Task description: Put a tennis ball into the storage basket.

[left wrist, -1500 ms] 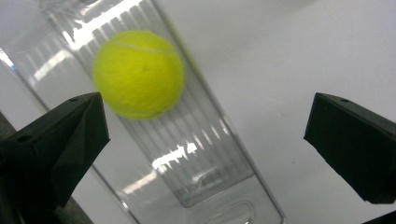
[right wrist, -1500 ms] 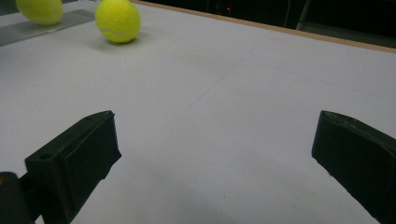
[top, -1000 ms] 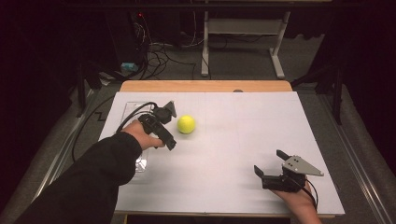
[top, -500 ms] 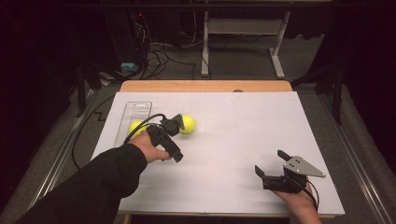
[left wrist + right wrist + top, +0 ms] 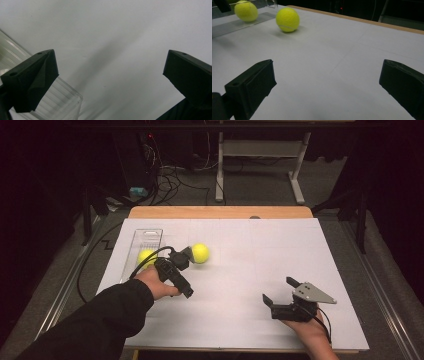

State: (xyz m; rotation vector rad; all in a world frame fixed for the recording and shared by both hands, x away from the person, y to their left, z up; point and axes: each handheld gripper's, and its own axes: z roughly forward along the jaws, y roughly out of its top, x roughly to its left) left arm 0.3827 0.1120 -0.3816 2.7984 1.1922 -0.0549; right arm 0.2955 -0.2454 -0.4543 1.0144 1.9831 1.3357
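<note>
The left claw [image 5: 184,256] is held spread, its two black jaws standing wide apart with bare white surface seen between them in the left gripper view; nothing is pinched. It is carried by the left hand [image 5: 156,282], wrapped around the handle, with a black sleeve [image 5: 95,325] reaching in from the bottom left and a black cable [image 5: 107,270] looping away toward the table's left edge. The claw is pointed up and to the right, and a yellow tennis ball [image 5: 200,253] lies just beside its tip on the white tabletop [image 5: 280,255].

A clear plastic tray [image 5: 148,240] lies to the left of this claw, and its ribbed corner is seen close behind one jaw in the left gripper view. A second yellow tennis ball [image 5: 145,257] is seen at the tray's near end.

The right claw [image 5: 280,290] is also spread and empty, resting low near the front right of the tabletop, well apart from both balls. It is held from below by the right hand [image 5: 310,330], with the grey three-cornered plate [image 5: 313,293] on top. In the right gripper view both balls are seen far off at the upper left.

No brand, label or legible writing can be made out on any item.
</note>
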